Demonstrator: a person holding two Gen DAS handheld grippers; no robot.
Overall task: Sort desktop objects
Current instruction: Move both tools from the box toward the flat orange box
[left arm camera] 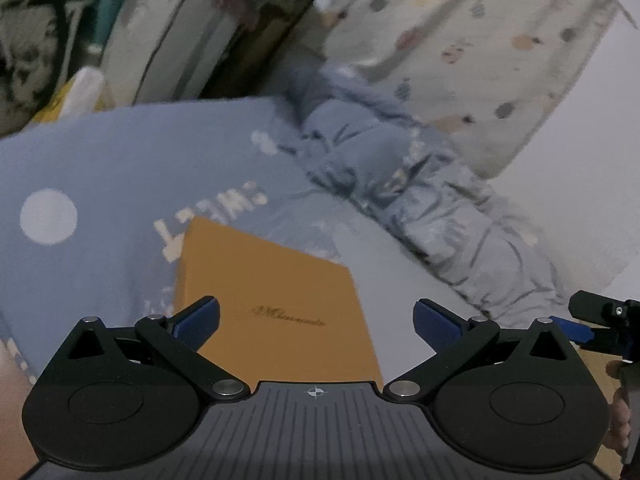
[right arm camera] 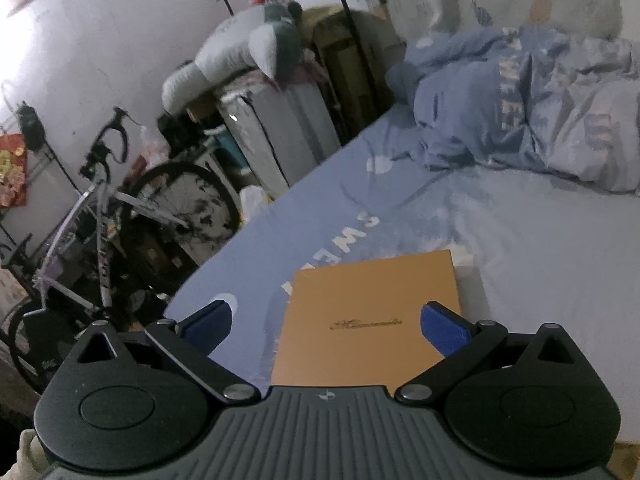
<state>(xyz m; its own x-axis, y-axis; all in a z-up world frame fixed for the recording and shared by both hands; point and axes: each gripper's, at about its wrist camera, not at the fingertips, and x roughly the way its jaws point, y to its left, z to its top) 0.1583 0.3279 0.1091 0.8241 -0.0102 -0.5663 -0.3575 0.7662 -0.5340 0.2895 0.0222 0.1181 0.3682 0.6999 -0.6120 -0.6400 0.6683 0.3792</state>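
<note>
A flat orange box (left arm camera: 276,304) with thin script lettering lies on the blue bedsheet (left arm camera: 100,184). It also shows in the right wrist view (right arm camera: 372,320). My left gripper (left arm camera: 316,322) is open and empty, held just above the near part of the box. My right gripper (right arm camera: 326,326) is open and empty, also above the near edge of the box. The tip of the right gripper shows at the right edge of the left wrist view (left arm camera: 600,320).
A crumpled blue duvet (right arm camera: 520,108) lies at the far side of the bed. A bicycle (right arm camera: 104,216) and stacked grey boxes (right arm camera: 276,136) stand beside the bed on the left. A patterned wall hanging (left arm camera: 480,48) is behind the bed.
</note>
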